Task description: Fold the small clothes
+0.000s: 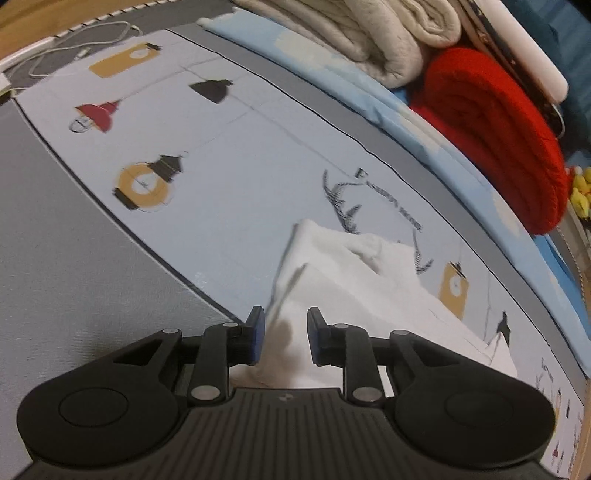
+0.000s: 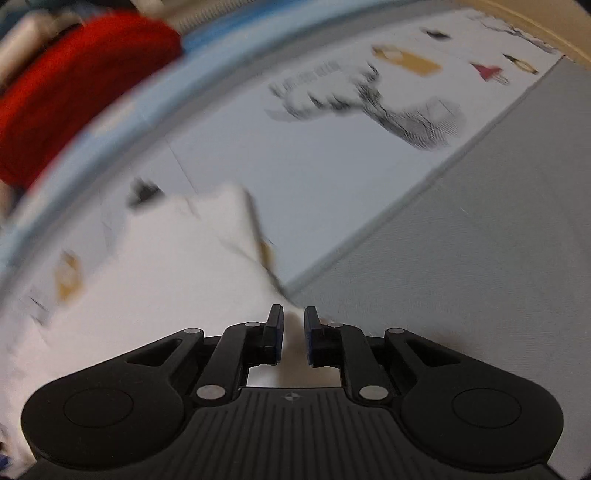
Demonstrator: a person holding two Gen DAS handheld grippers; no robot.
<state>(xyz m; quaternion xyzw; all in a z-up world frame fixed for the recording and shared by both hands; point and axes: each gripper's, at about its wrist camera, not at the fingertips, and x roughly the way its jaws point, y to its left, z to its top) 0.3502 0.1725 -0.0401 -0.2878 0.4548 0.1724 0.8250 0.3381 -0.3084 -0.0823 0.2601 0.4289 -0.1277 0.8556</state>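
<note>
A small white garment (image 1: 343, 280) lies on a pale printed sheet (image 1: 229, 173), lifted at its near edge. My left gripper (image 1: 285, 334) has its jaws a little apart with the garment's edge between the blue pads. In the right wrist view the same white garment (image 2: 159, 266) spreads to the left, blurred by motion. My right gripper (image 2: 293, 332) has its jaws close together around the garment's near corner.
A red knitted roll (image 1: 495, 122) and a folded beige blanket (image 1: 373, 33) lie along a light-blue cover (image 1: 332, 77) at the far side. A white cable (image 1: 77, 40) lies at the far left. Grey fabric (image 2: 461, 258) borders the printed sheet (image 2: 295, 155).
</note>
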